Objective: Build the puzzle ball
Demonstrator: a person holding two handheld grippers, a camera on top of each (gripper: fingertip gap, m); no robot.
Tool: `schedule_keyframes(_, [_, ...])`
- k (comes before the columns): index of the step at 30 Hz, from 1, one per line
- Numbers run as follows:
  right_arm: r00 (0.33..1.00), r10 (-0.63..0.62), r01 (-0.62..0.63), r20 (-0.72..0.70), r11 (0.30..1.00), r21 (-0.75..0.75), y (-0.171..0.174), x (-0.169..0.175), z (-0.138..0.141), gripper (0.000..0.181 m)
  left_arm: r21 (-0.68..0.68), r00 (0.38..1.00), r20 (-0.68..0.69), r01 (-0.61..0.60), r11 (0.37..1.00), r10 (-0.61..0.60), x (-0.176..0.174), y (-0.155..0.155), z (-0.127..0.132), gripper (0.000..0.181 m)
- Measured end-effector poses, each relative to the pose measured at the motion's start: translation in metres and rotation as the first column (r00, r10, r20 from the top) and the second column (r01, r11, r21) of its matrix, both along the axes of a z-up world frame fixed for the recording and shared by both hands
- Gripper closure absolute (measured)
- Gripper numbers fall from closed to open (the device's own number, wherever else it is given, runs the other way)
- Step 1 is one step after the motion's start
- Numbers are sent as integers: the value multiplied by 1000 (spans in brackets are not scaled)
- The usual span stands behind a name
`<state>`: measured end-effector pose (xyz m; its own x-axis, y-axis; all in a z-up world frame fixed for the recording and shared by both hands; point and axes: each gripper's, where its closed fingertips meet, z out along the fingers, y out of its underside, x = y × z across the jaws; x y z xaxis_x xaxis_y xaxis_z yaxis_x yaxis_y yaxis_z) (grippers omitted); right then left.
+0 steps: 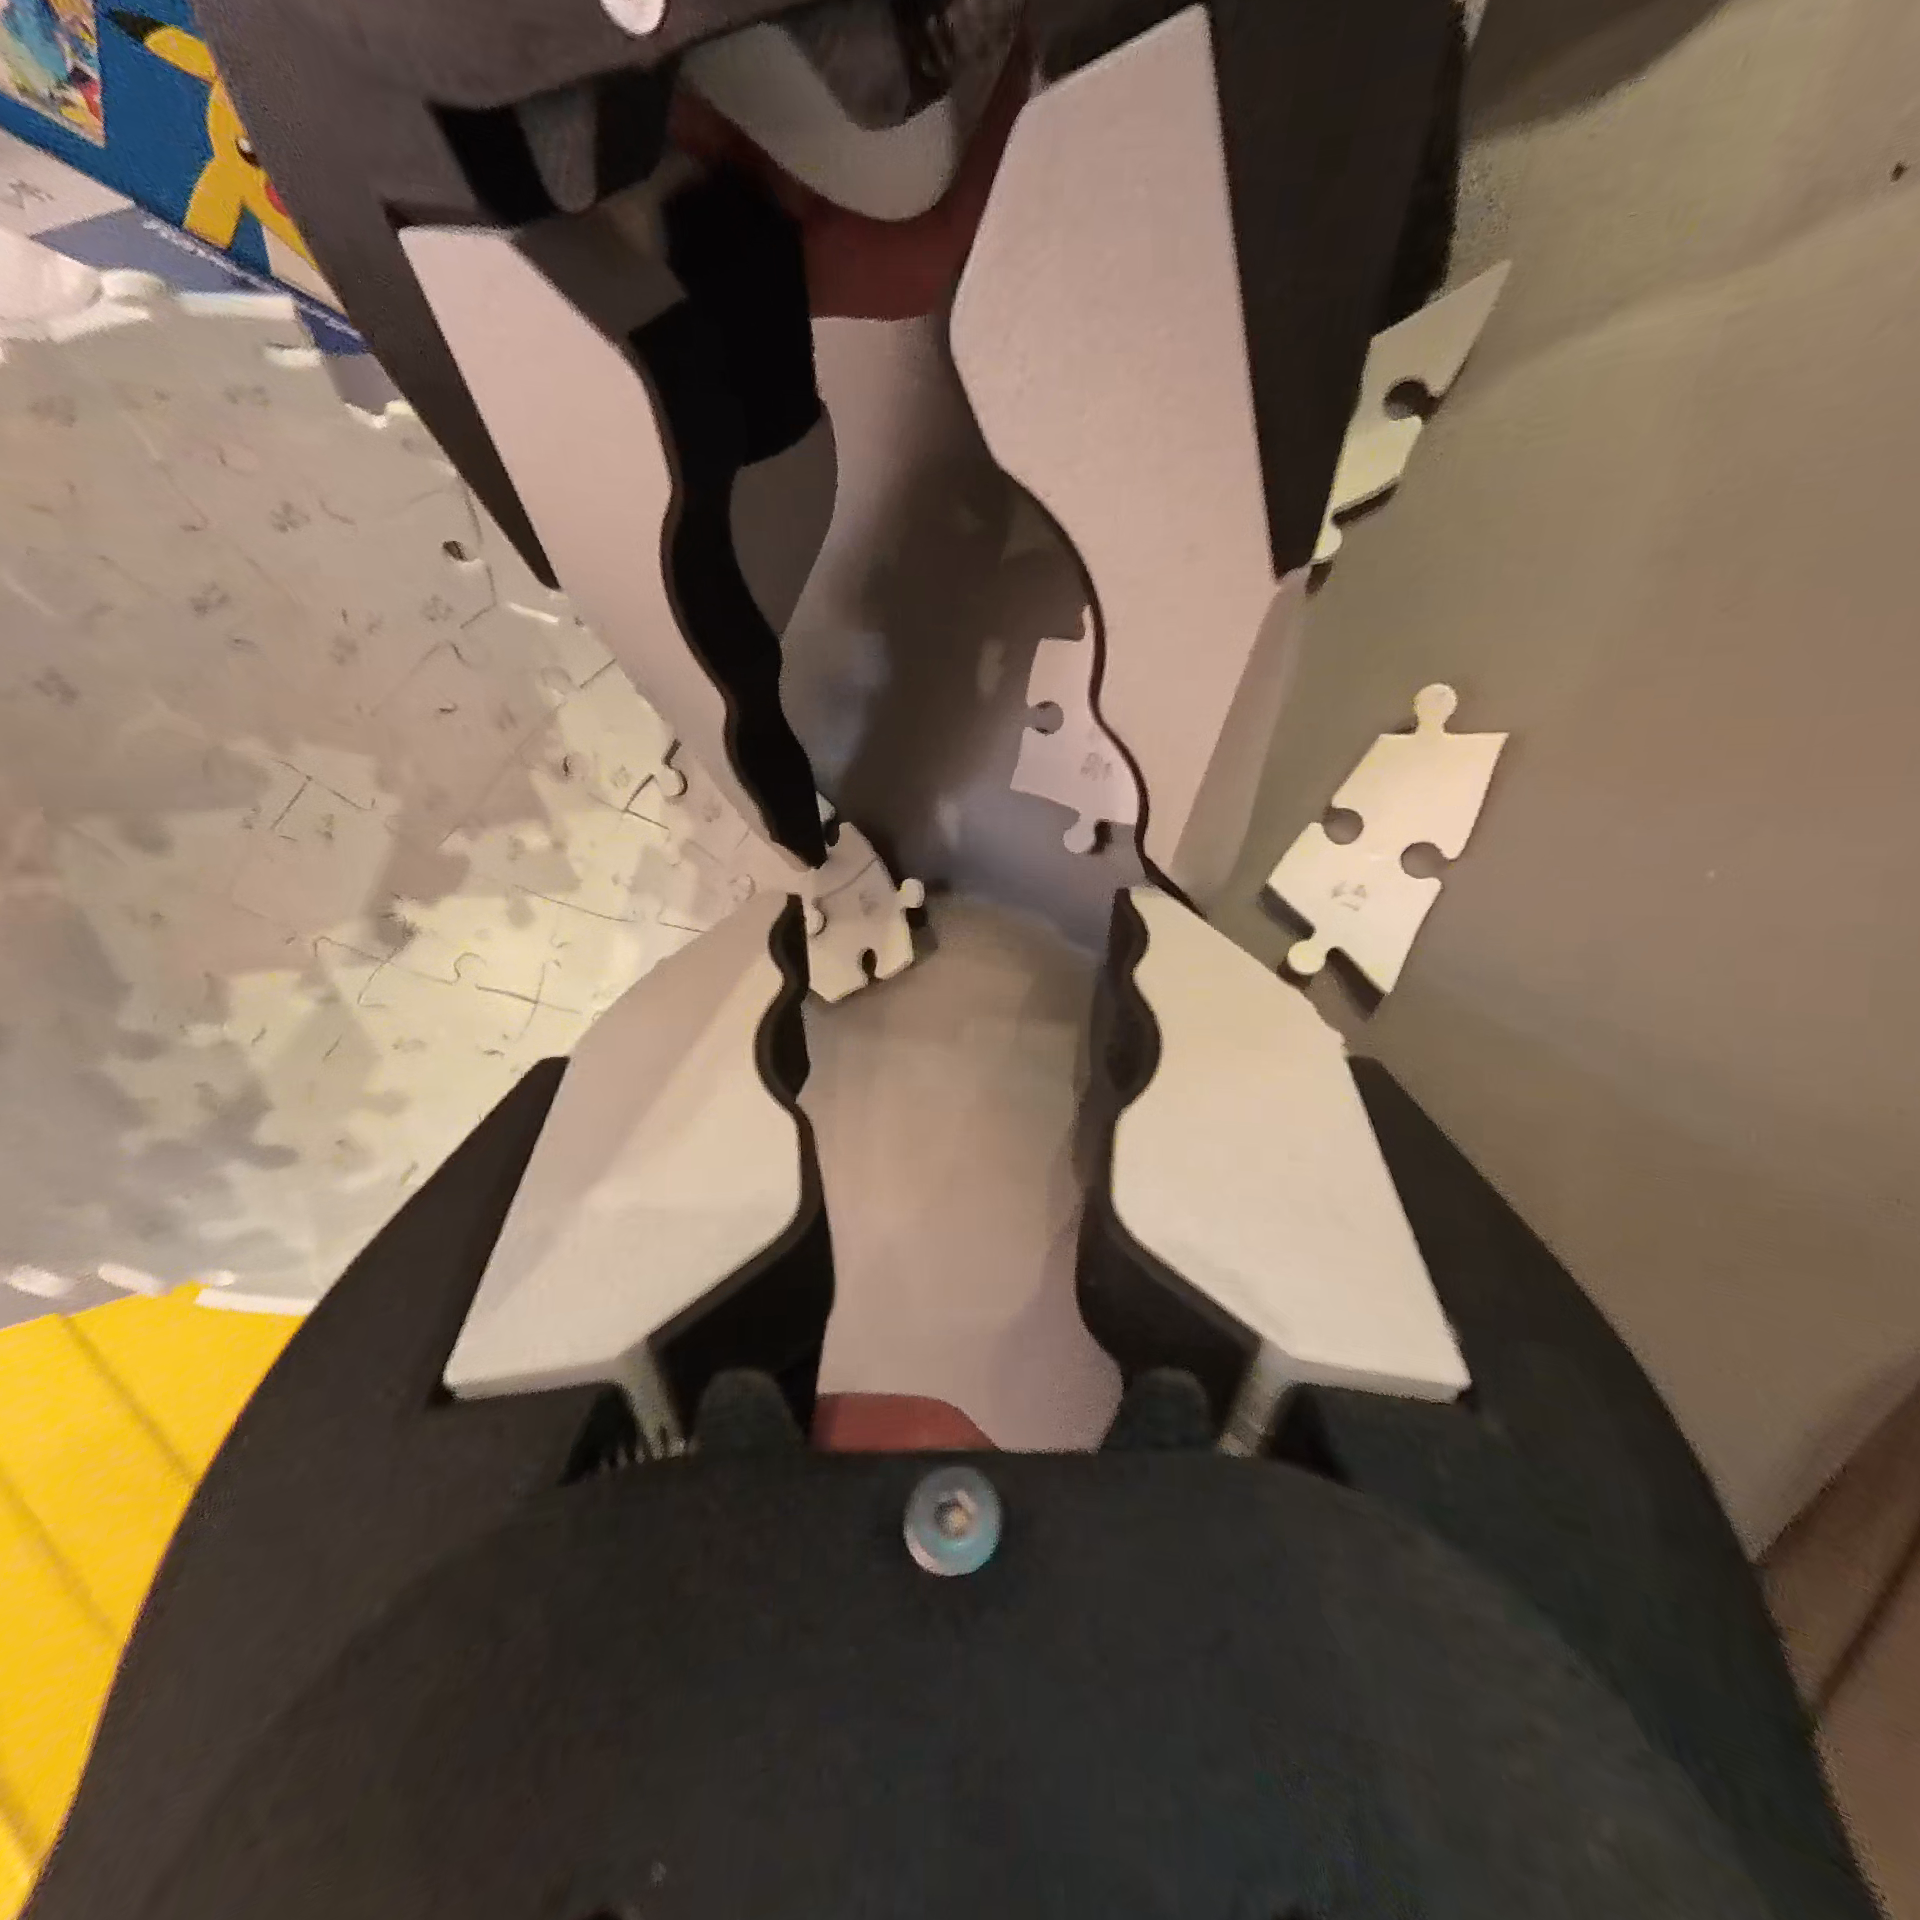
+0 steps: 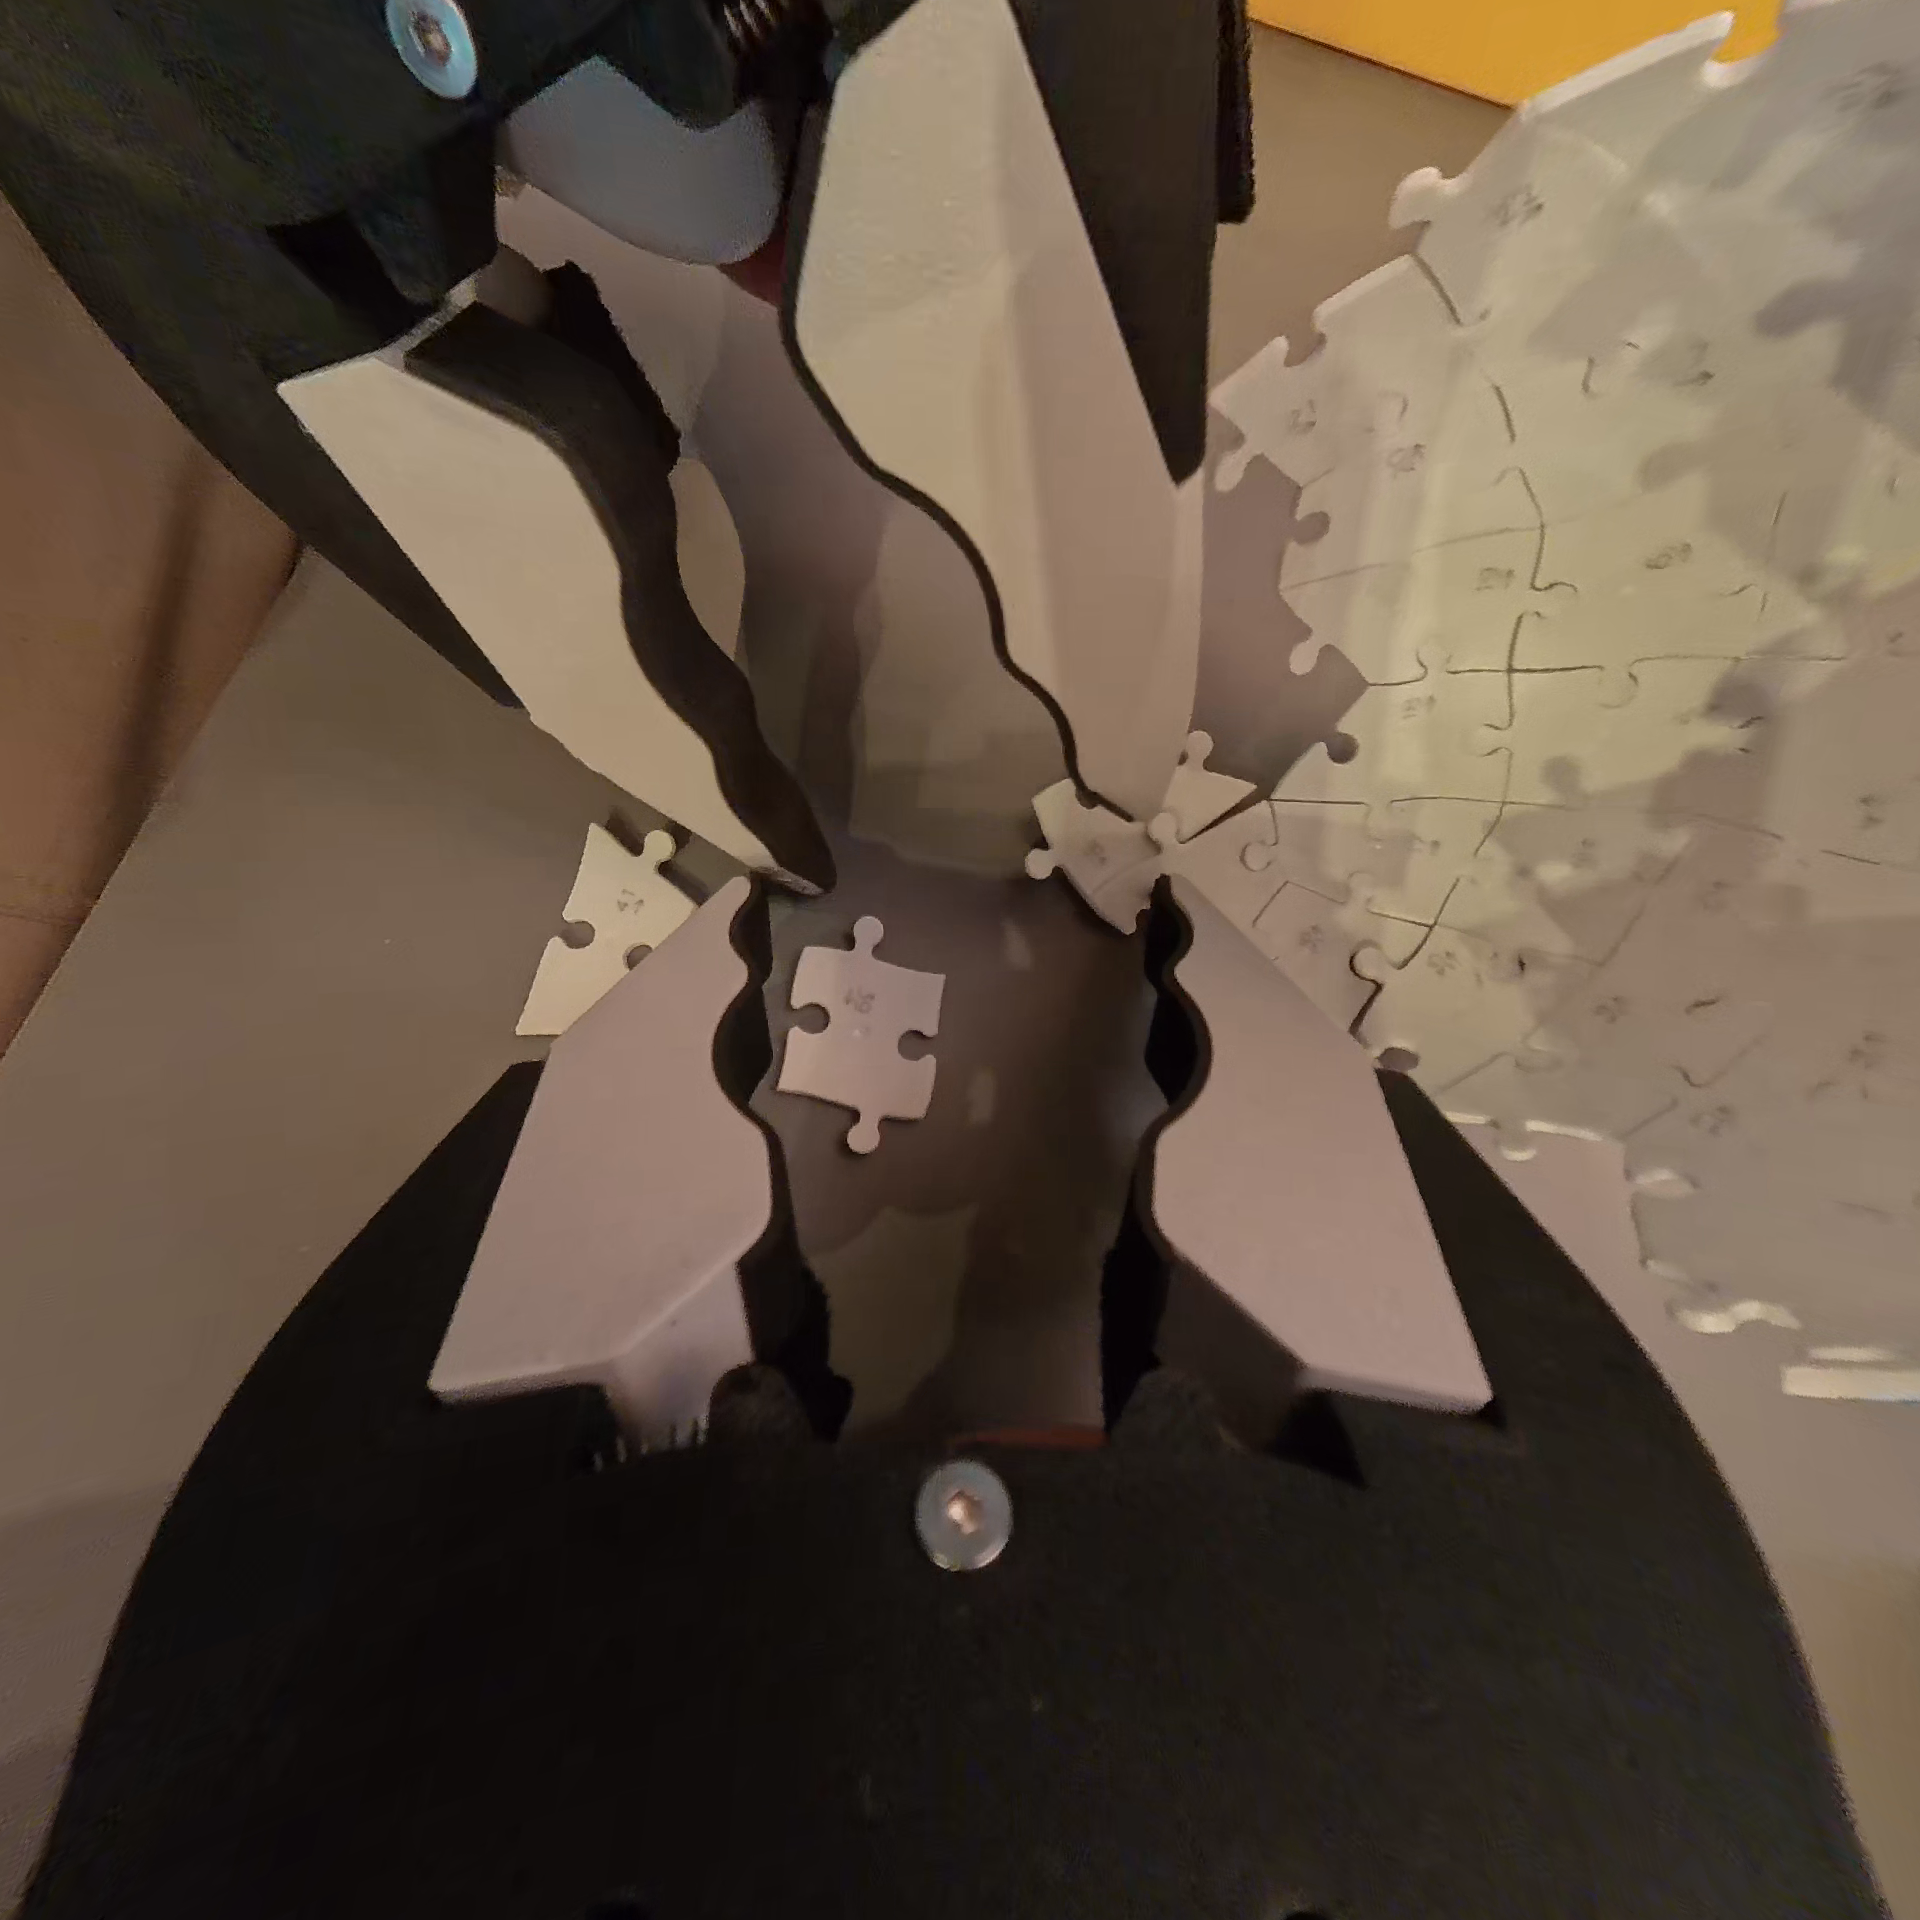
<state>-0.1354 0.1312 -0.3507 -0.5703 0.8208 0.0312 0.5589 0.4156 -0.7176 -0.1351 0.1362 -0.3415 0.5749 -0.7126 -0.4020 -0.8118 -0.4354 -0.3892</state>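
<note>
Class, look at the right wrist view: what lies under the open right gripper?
One loose puzzle piece lies flat on the grey table, between the right gripper fingers. Its underside is hidden.

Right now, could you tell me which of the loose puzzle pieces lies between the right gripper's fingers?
The square-ish piece lying flat on the table, framed by the right gripper. The wedge-shaped piece lies outside the fingers, partly hidden.

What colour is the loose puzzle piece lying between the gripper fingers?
White, the loose puzzle piece shows best in the right wrist view.
</note>
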Motion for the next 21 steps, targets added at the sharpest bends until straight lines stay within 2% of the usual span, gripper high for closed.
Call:
schedule_keyframes(6, [1000,2,-2,-2,1000,2,0,0,0,109,-71,998,-43,48,996,-52,-8,-3,1,109])
schedule_keyframes(13, [1000,7,-7,-2,1000,0,0,0,0,109,-239,995,55,90,967,-79,-4,-13,-8,75])
schedule_keyframes(16, [1000,9,-9,-3,1000,-3,0,1,0,109,-286,991,75,128,950,-111,-3,-18,-10,74])
schedule_keyframes(21, [1000,13,-13,-2,1000,-4,0,1,0,109,-334,987,128,138,933,-100,0,-22,-15,76])
